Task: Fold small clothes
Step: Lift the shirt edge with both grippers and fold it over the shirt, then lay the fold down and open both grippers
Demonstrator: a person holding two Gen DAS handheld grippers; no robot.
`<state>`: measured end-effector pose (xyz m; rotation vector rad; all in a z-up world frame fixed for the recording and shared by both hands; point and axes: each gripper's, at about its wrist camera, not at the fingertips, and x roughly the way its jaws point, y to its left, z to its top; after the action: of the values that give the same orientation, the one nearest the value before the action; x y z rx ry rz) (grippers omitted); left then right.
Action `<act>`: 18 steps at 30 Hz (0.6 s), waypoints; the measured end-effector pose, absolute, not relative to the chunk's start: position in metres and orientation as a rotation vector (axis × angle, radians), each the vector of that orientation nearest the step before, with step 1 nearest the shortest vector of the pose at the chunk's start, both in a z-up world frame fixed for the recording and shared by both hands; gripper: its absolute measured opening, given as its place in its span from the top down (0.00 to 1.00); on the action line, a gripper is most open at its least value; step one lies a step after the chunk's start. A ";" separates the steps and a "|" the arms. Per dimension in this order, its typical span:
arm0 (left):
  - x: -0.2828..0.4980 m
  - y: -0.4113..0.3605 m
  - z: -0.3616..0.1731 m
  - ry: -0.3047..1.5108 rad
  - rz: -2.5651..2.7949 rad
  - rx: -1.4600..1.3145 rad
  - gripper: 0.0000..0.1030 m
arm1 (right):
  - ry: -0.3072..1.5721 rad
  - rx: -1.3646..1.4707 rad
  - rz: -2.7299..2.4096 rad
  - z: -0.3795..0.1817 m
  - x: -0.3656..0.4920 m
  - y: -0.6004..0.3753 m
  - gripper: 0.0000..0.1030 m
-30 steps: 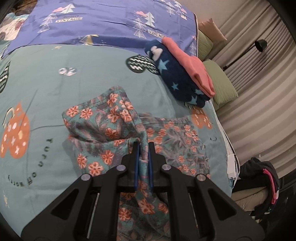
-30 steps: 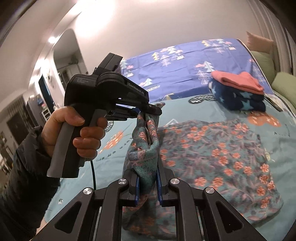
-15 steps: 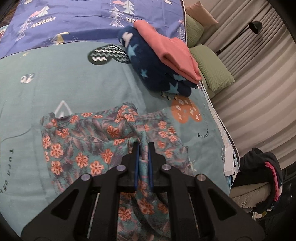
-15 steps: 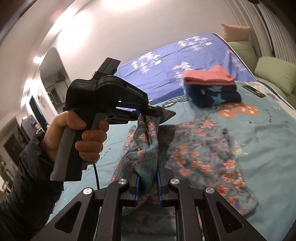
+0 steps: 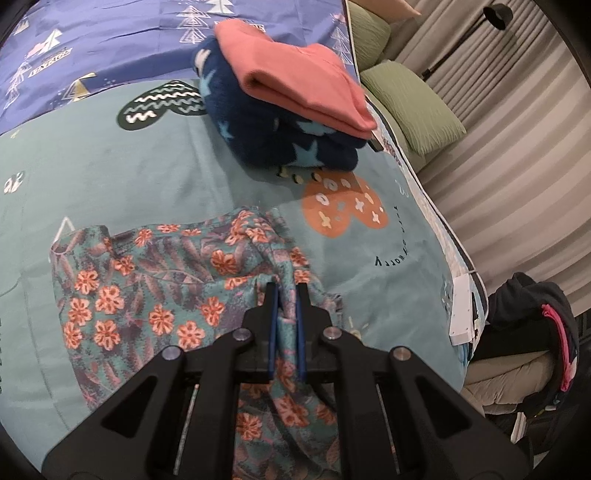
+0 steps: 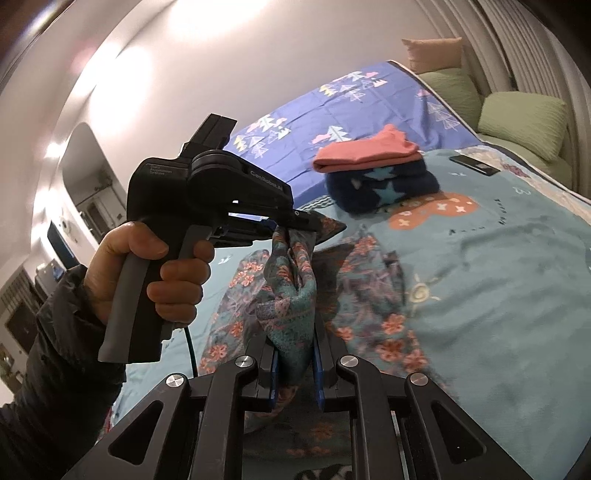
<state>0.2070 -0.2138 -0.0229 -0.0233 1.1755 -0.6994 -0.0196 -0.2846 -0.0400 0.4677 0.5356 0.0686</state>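
pinching one bunched teal floral garment (image 5: pixel 155 295), each hand-held gripper (image 5: pixel 287 295) (image 6: pixel 294 354) lifts an edge.

Teal garment (image 5: pixel 155 295) with orange flowers; coral piece (image 5: pixel 295 85) on star-dotted navy fleece (image 5: pixel 280 140).

Bed (image 5: pixel 110 166), striped curtains (image 5: pixel 517 129) (beige), 2 green pillows (image 5: pixel 413 103).

Beyond my work, green cushions (image 5: pixel 410 99) line the curtain (image 5: pixel 517 122); a phone (image 6: pixel 474 165) lies on the teal blanket (image 5: pixel 110 173), a floor lamp (image 5: pixel 495 14) behind.
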 end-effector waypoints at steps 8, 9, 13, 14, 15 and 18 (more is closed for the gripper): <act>0.202 -0.246 -0.036 1.195 -0.697 0.046 0.90 | 0.558 0.541 0.055 -0.054 -0.025 -0.309 0.87; 0.201 -0.248 -0.037 1.196 -0.696 0.053 0.91 | 0.563 0.550 0.056 -0.056 -0.025 -0.312 0.87; 0.199 -0.255 -0.045 1.207 -0.689 0.084 0.90 | 0.591 0.588 0.062 -0.066 -0.025 -0.320 0.87; 0.198 -0.257 -0.047 1.209 -0.688 0.091 0.90 | 0.596 0.595 0.062 -0.068 -0.023 -0.322 0.87; 0.197 -0.259 -0.050 1.211 -0.688 0.099 0.90 | 0.603 0.606 0.064 -0.071 -0.023 -0.324 0.87; 0.194 -0.265 -0.055 1.210 -0.688 0.124 0.89 | 0.614 0.626 0.067 -0.076 -0.024 -0.328 0.87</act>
<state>0.1940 -0.2655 -0.0549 0.1239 1.2101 -0.6883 -0.0239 -0.3279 -0.0758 0.6261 0.6145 0.0675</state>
